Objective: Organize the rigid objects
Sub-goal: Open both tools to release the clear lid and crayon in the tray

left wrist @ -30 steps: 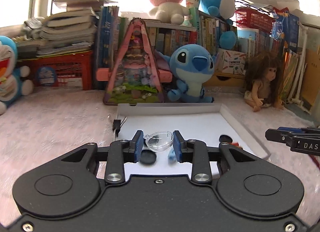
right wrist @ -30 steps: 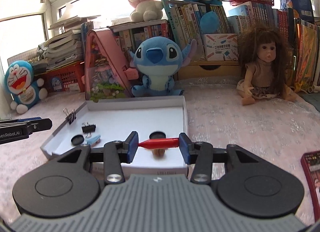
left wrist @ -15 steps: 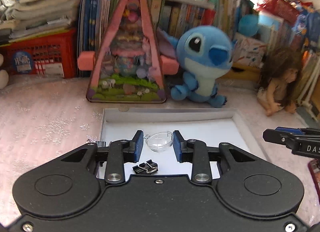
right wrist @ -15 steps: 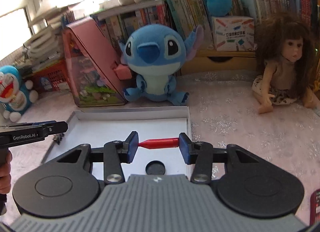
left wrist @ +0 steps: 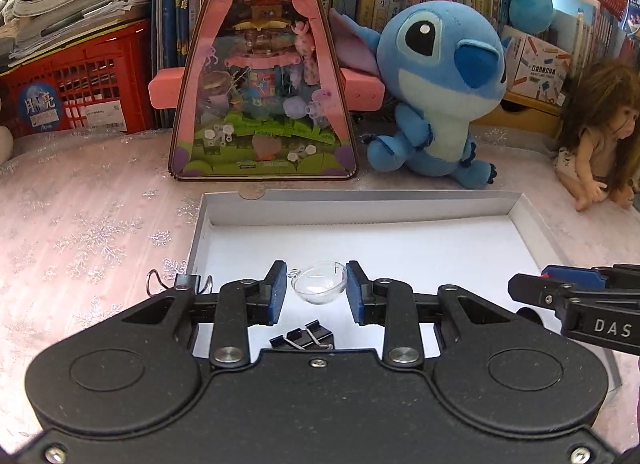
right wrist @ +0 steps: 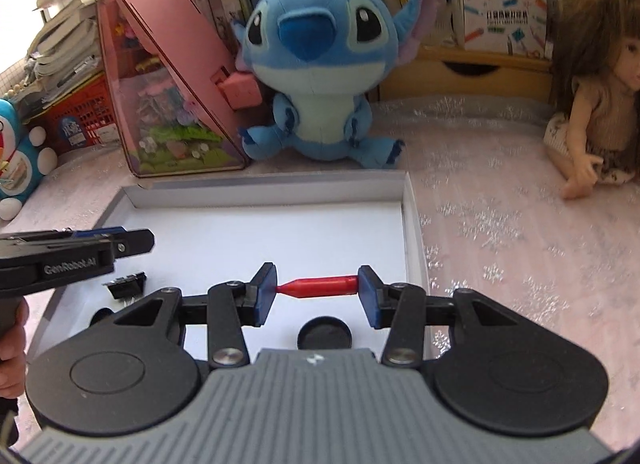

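**White tray (left wrist: 520, 216): both grippers loaded above it**

White tray sits on the pink tablecloth (left wrist: 80, 232). Left gripper (left wrist: 319, 289) clamps a clear dome (left wrist: 319, 287) over the tray; right gripper (right wrist: 317, 288) clamps a red cap (right wrist: 320, 287) endwise. Binder clip (left wrist: 304, 339) and black disc (right wrist: 325, 337) lie inside.

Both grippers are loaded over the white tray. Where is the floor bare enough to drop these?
The white tray is bare across its far half, below the back wall. The near end is crowded: binder clip under the left gripper, black disc under the right gripper.
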Tool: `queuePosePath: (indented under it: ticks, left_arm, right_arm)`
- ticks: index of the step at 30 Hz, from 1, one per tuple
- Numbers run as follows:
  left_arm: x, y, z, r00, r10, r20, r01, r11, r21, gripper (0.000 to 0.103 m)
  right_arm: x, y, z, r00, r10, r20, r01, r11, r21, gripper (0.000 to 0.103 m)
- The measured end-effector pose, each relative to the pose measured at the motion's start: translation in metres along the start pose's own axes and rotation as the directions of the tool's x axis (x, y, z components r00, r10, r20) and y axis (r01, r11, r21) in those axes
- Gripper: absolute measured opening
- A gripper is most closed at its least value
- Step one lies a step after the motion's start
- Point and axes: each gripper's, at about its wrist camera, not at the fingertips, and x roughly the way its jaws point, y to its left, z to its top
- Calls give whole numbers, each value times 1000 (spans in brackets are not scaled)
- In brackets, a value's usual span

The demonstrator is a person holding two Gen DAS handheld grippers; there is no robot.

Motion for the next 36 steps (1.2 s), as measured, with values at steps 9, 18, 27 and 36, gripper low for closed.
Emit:
queuePosePath:
  ticks: [9,18,27,36]
  left_arm:
    - [9,2,-9,1000,19,-25,-19,1000,6,30]
    - [14,2,-14,1000,25,-17,-24,1000,16,30]
    - [14,2,-13,999,33,-11,-32,999,17,30]
    - [-1,1,-9,998,44,40,-45,999,20,49]
  right_arm:
    - [14,3,-11,999,-37,0,37,999,-16,49]
    - [16,7,-12,998,-60,20,61,997,-49,50]
    - [16,7,-13,997,-63,38,65,997,-44,54]
    - [-4,2,-10,991,-20,130,22,1000,-19,79]
